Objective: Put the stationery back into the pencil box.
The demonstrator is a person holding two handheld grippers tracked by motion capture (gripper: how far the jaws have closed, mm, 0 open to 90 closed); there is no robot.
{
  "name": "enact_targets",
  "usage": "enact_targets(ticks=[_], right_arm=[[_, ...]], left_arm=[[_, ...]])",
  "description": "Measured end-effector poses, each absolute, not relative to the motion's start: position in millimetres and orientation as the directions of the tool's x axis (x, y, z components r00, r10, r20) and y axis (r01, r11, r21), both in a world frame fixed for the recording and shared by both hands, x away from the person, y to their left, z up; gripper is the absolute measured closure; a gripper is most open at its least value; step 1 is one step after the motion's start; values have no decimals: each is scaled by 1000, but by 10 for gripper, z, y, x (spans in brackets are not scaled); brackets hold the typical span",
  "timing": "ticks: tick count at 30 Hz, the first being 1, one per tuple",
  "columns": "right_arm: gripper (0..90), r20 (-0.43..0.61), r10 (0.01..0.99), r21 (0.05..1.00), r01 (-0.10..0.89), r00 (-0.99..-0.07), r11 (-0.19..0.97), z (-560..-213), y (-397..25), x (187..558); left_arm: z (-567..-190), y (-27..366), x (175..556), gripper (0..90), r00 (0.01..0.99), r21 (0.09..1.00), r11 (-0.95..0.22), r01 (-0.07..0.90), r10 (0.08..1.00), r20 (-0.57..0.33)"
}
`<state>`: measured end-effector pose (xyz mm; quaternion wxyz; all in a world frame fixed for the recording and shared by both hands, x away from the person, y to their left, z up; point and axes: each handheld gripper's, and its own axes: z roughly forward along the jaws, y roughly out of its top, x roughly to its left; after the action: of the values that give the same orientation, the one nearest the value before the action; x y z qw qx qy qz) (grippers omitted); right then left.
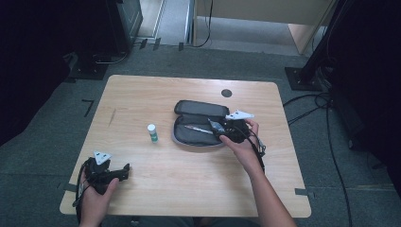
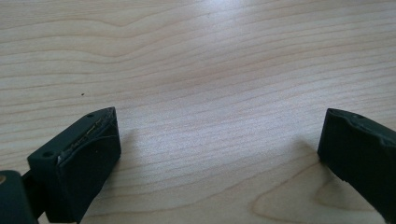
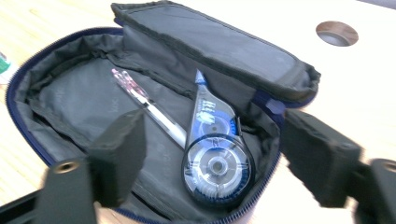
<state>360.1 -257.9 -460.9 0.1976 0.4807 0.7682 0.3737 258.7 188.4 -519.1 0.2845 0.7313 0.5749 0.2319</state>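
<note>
My right gripper hangs with its jaws spread wide over the open pencil case, holding nothing. Between them, inside the case, lies the correction tape, its round body near the zip edge and its tip pointing toward the folded-back lid. A clear pen lies just beside it on the lining, touching or nearly so (I cannot tell which).

From the high view, the pencil case sits at the middle of the table, and a small glue stick stands upright just to its left, outside it. My left gripper rests near the table's front left corner, well apart from all that; its jaws are parted too, with only bare wood between them.

As I judge it, two items are packed. The glue stick is likely left to go in, and then the case wants zipping
</note>
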Motion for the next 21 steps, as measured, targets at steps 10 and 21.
enact_targets(ticks=[10,21], right_arm=[[0,62,903,771,595,-425,227,-4539,-2766,3458],[0,22,919,765,599,-394,238,-4575,-3033,3182]], left_arm=[[-5191,1883,2586,0,231,683,-176,709,973,12],[-5190,1884,2588,0,233,682,-180,709,972,13]])
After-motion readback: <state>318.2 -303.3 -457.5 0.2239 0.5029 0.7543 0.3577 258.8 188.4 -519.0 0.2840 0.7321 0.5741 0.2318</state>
